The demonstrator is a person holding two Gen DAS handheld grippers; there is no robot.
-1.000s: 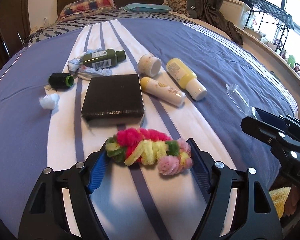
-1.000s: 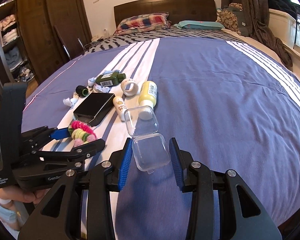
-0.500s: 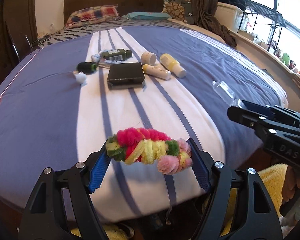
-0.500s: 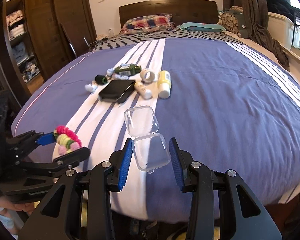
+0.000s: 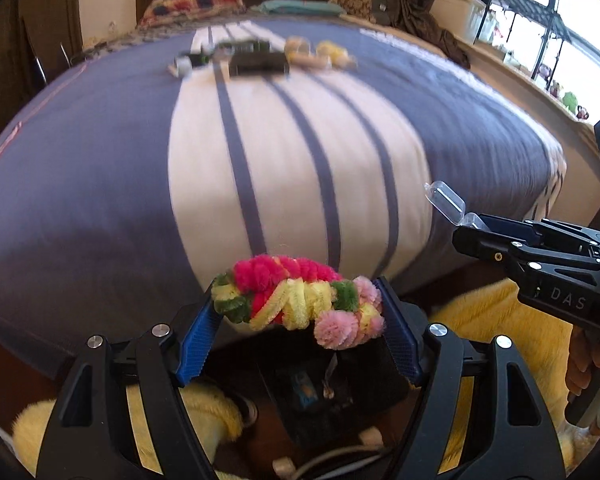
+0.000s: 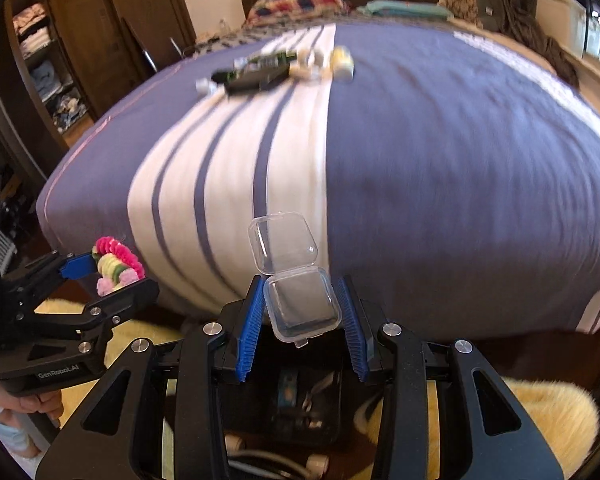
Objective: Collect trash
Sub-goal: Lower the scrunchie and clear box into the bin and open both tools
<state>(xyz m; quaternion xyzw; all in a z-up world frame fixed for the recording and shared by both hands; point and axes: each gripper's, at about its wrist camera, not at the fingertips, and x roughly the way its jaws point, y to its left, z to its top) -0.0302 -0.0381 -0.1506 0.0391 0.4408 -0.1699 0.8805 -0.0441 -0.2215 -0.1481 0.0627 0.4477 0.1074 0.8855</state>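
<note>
Bed (image 5: 100,184) fills most of both views: purple cover w/ a white band and dark stripes. Below its near edge, a yellow fluffy rug (image 6: 540,408) on the floor, and betw. the gripper arms a black bin (image 6: 284,408) w/ some bits inside, prob. trash, too dark to tell.

Far up the bed, blurred: a dark flat box (image 5: 258,65), a green bottle (image 6: 270,60) behind it, a yellow bottle (image 6: 342,60) to the right, plus smaller items I can't make out.

Left gripper (image 5: 298,332) is clamped on a pipe-cleaner bundle (image 5: 300,300), pink/yellow/green, blue pads (image 5: 198,338) pressing both ends; it's held just past the bed edge, above the bin. Seen from the right wrist, same bundle sits low left.

Right gripper (image 6: 300,320) is closed on a clear plastic case (image 6: 300,304): pads on the base's sides, hinged lid flipped open and sticking up. Also off the bed edge, over the bin. A hand (image 5: 588,364) holds that gripper's handle.
</note>
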